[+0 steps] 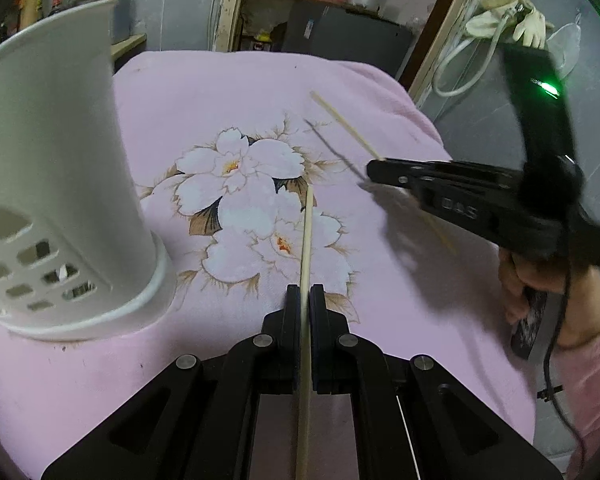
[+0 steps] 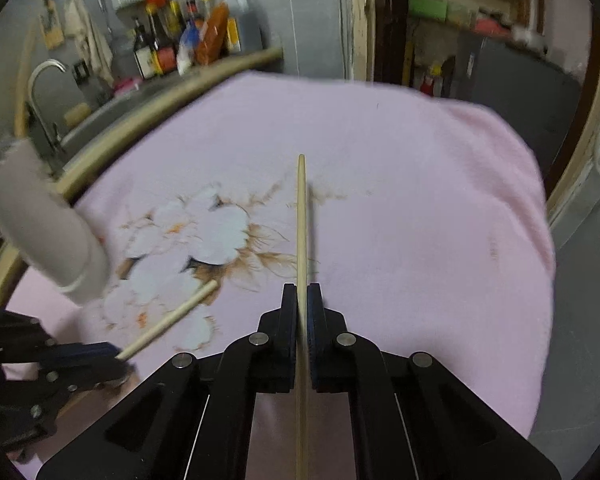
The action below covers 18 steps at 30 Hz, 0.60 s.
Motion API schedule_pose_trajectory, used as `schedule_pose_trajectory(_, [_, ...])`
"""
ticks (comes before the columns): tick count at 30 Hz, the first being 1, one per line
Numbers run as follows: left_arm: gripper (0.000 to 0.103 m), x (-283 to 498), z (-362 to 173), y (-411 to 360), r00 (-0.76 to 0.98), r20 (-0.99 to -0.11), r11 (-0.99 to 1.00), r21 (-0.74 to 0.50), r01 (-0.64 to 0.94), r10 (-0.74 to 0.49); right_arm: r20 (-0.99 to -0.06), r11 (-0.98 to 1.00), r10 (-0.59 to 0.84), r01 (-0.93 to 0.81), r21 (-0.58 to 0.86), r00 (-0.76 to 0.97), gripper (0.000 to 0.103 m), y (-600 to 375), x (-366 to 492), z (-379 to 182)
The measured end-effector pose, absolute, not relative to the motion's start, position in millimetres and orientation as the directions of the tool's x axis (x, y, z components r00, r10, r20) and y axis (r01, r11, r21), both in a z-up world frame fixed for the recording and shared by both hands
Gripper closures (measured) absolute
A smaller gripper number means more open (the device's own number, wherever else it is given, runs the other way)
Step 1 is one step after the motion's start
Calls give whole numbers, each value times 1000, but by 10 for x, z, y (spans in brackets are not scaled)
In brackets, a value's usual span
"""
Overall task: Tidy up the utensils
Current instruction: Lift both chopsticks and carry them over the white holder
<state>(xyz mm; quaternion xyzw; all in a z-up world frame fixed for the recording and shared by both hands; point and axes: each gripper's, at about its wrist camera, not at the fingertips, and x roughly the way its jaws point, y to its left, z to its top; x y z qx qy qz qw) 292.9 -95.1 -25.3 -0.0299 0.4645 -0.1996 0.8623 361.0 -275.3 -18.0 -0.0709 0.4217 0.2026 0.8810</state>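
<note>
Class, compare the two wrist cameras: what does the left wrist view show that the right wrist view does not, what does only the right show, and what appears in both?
Only the left wrist view shows the person's hand and the cream gloves hanging behind.

Only the right wrist view shows the faucet and the sauce bottles on the shelf.

Both show the pink flowered cloth, the white utensil holder, and each gripper shut on a chopstick: the left gripper on the left chopstick, the right gripper on the right chopstick.

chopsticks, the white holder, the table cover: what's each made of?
Chopsticks: likely bamboo or wood, pale tan, matte, unlacquered.
Utensil holder: probably moulded plastic, white, smooth, with cut-out slots near the base.
Cloth: soft fabric, pink, fuzzy nap, printed flowers; looks like a fleece blanket or towel.
</note>
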Motion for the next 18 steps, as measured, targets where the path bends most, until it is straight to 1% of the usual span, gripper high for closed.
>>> schedule_pose_trajectory(3, [101,2781,-177,-889,524,-749,908,-266,324,-406,-694,912,317,-408,36,646,100,-2819,3328,-47])
schedule_pose_trajectory(6, [101,2635,-50,-804,591,-674,894,-283,348,-444,-592,921,312,-390,-6,743,100,-2862,3018,92])
schedule_pose_trajectory(9, [101,2484,99,-794,666,-590,889,-267,373,-457,-489,935,300,-355,-21,819,100,-2889,2737,229])
schedule_pose_trajectory(12, [101,2344,239,-806,731,-510,891,-234,388,-452,-369,948,262,-309,-75,892,100,-2865,2479,371])
schedule_pose_trajectory(15, [101,2196,419,-777,801,-403,897,-209,390,-442,-255,958,244,-273,-83,936,100,-2844,2241,524])
schedule_pose_trajectory(18, [100,2101,592,-741,868,-281,911,-173,374,-410,-162,961,245,-261,-89,956,100,-2783,2101,670])
